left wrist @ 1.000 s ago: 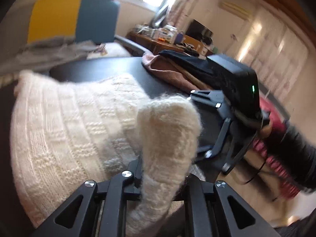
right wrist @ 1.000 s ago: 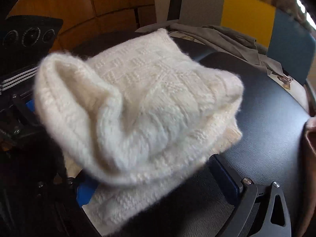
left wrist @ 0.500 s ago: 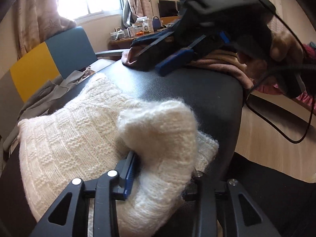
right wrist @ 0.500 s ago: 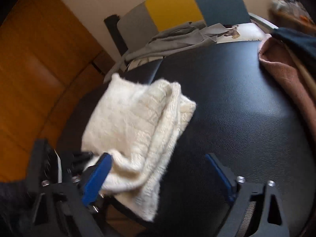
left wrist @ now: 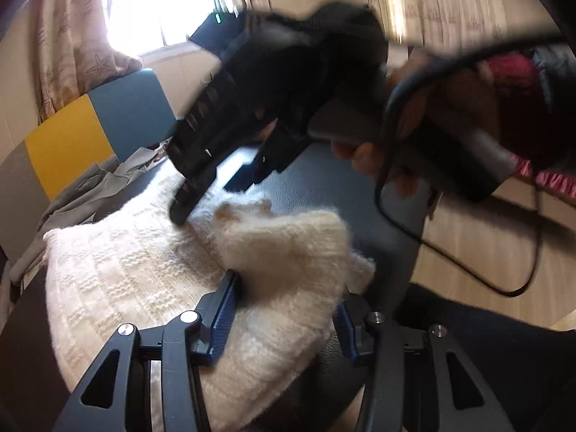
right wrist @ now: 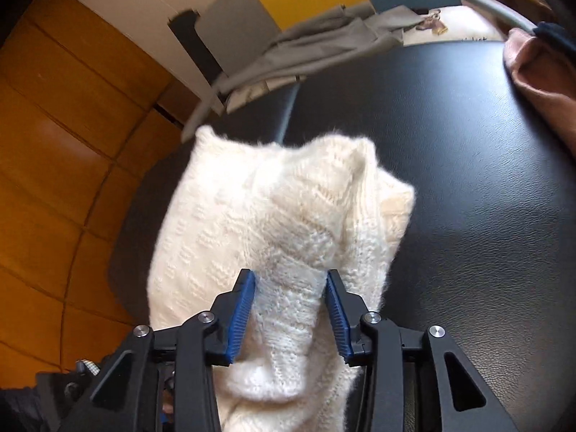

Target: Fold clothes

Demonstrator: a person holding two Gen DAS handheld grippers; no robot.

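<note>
Cream knit sweater folded on black surface, frame centre. Right hand-held gripper just closing, pads clamping sweater fold. Left hand-held gripper just opening, fold loose between pads.

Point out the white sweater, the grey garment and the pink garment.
white sweater (right wrist: 259,216), right wrist view, on its knitted top fold.
grey garment (right wrist: 324,46), right wrist view, on its crumpled middle.
pink garment (right wrist: 540,72), right wrist view, on its folded edge.
</note>
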